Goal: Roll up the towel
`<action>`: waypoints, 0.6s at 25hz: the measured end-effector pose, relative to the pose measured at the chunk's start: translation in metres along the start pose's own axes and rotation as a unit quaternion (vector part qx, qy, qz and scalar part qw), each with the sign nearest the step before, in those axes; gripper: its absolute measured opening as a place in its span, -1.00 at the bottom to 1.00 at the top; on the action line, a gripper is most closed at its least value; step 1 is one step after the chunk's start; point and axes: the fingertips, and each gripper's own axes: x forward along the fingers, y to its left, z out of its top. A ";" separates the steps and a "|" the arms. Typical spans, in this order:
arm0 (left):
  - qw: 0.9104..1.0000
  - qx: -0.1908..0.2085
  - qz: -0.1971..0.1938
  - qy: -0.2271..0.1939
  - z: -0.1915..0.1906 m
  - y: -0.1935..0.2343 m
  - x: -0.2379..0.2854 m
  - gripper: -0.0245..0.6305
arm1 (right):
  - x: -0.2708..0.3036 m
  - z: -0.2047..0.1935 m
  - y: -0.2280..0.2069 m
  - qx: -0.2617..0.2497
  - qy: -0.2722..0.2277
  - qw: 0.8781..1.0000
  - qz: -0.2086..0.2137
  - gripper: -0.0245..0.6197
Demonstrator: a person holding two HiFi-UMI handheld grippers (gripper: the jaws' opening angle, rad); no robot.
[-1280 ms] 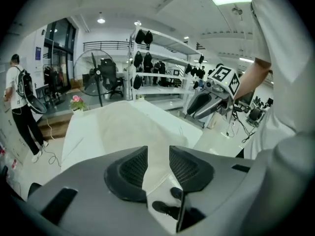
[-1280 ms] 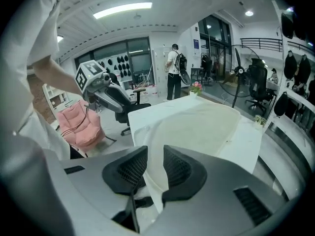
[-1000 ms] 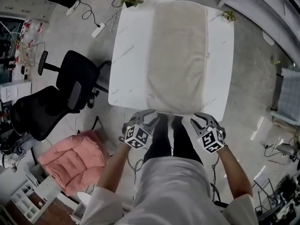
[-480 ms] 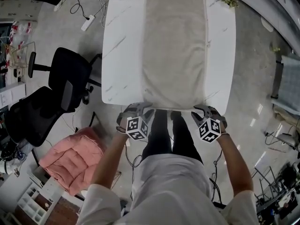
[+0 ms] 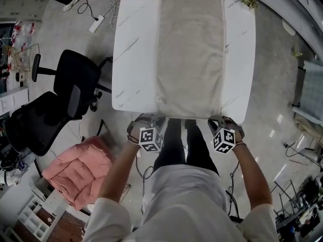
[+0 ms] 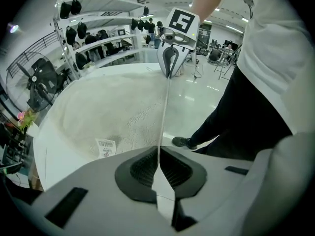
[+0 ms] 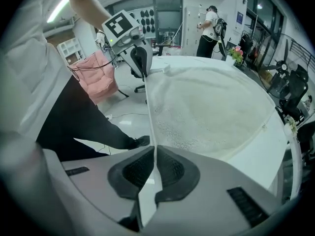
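Observation:
A beige towel (image 5: 192, 49) lies flat along the white table (image 5: 136, 49), its near hem at the table's front edge. My left gripper (image 5: 156, 119) is at the hem's left corner and my right gripper (image 5: 218, 120) at its right corner. In the left gripper view the jaws (image 6: 158, 167) have just been closing and now pinch the thin towel edge (image 6: 165, 107), which runs taut to the other gripper (image 6: 170, 58). In the right gripper view the jaws (image 7: 153, 170) have likewise just closed on the hem (image 7: 150, 112).
Two black office chairs (image 5: 75, 84) and a pink cushioned seat (image 5: 75, 173) stand left of the table. Small plants (image 5: 247, 1) sit at the table's far corners. A white label (image 6: 105, 147) is on the towel. The person's legs (image 5: 181, 145) are between the grippers.
Both grippers have dropped to the towel's near hem, their marker cubes drawing closer to the table edge, and their jaws have gone from apart to closed on the hem.

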 end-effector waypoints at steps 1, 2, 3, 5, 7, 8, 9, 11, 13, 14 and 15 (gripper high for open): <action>1.000 0.003 -0.005 0.002 -0.002 -0.005 -0.001 -0.82 | -0.001 0.001 0.005 0.002 0.000 1.000 0.005 -0.84; 1.000 0.005 -0.011 0.003 -0.003 -0.010 -0.003 -0.82 | -0.003 0.001 0.010 0.002 0.001 1.000 0.011 -0.84; 1.000 0.007 -0.018 0.003 -0.003 -0.015 -0.006 -0.82 | -0.004 0.002 0.015 0.002 0.002 1.000 0.018 -0.84; 0.999 0.005 -0.033 0.003 -0.005 -0.024 -0.011 -0.83 | -0.007 0.004 0.025 0.003 0.002 1.000 0.031 -0.84; 0.999 0.003 -0.042 0.004 -0.006 -0.027 -0.017 -0.83 | -0.010 0.007 0.030 0.010 -0.001 0.999 0.040 -0.84; 0.999 0.002 -0.045 0.004 -0.006 -0.027 -0.020 -0.83 | -0.012 0.009 0.031 0.016 -0.003 0.999 0.044 -0.84; 0.999 0.002 -0.048 0.004 -0.005 -0.025 -0.023 -0.83 | -0.013 0.011 0.029 0.021 -0.005 0.999 0.046 -0.84; 0.998 0.002 -0.055 0.003 -0.003 -0.019 -0.026 -0.83 | -0.016 0.014 0.022 0.027 -0.006 0.998 0.051 -0.84; 0.998 0.003 -0.060 0.000 0.001 -0.010 -0.029 -0.83 | -0.018 0.016 0.013 0.030 -0.006 0.998 0.052 -0.84; 0.998 0.003 -0.060 -0.001 0.004 -0.004 -0.030 -0.82 | -0.019 0.016 0.006 0.034 -0.006 0.998 0.052 -0.84; 0.998 0.005 -0.058 -0.002 0.006 0.003 -0.031 -0.82 | -0.019 0.017 -0.001 0.039 -0.007 0.998 0.051 -0.84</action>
